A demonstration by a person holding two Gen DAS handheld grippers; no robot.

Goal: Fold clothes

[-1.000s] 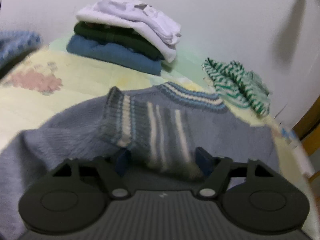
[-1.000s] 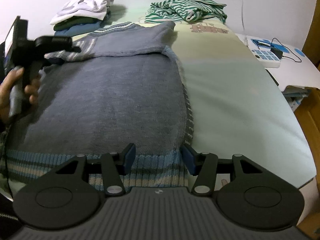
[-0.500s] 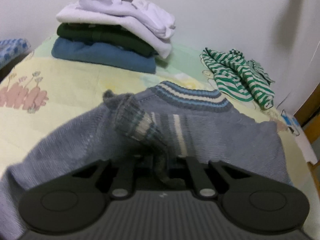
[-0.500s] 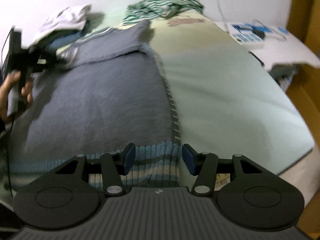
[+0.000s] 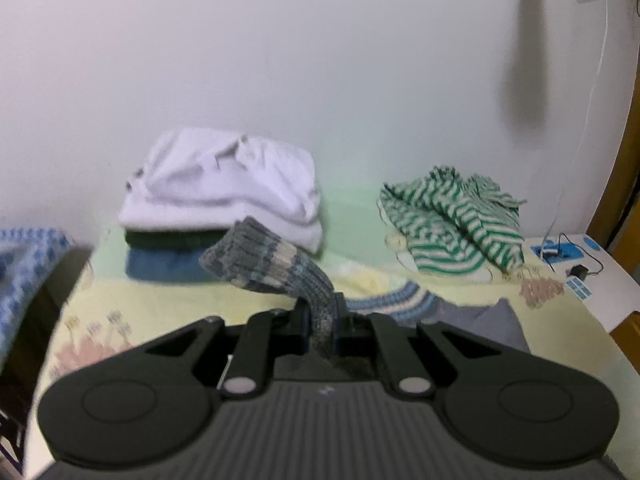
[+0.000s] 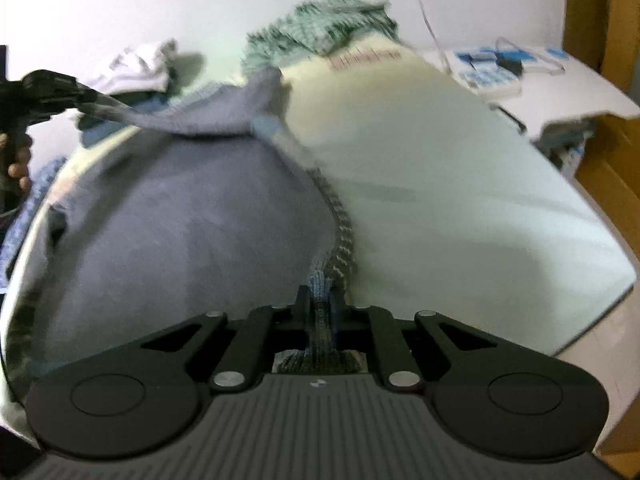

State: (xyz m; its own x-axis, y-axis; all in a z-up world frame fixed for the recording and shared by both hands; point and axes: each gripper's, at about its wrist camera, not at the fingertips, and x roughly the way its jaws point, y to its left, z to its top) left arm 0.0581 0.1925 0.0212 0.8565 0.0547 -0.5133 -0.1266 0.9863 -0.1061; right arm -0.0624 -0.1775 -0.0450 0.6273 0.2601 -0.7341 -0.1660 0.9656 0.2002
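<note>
Surface: a bed with a pale yellow and green printed sheet (image 6: 440,168), set against a plain white wall (image 5: 320,60); all places below are given relative to the bed.

Left edge of the bed: a blue-and-white checked cloth (image 5: 24,256) hangs over something dark. At the far end by the wall, left side: a stack of folded clothes (image 5: 216,216), white on dark green on blue. Far end, right side: a crumpled green-and-white striped knit garment (image 5: 452,220). Off the bed's right side: a white side table (image 6: 560,80) with small blue-and-white items and a black cable. Print on these is too blurred to read; no legible writing elsewhere.

Task item: grey-blue knitted sweater with striped ribbed cuffs and hem (image 6: 192,220) lies on the left half of the bed, long axis running from the near edge toward the wall, collar at the far end.

Left gripper (image 5: 322,320) is clamped on the striped sleeve cuff (image 5: 272,264), held raised above the sheet; a hand (image 6: 16,160) grasps its handle. Right gripper (image 6: 322,312) is closing, pads pressing the ribbed hem corner at the bed's near edge.
</note>
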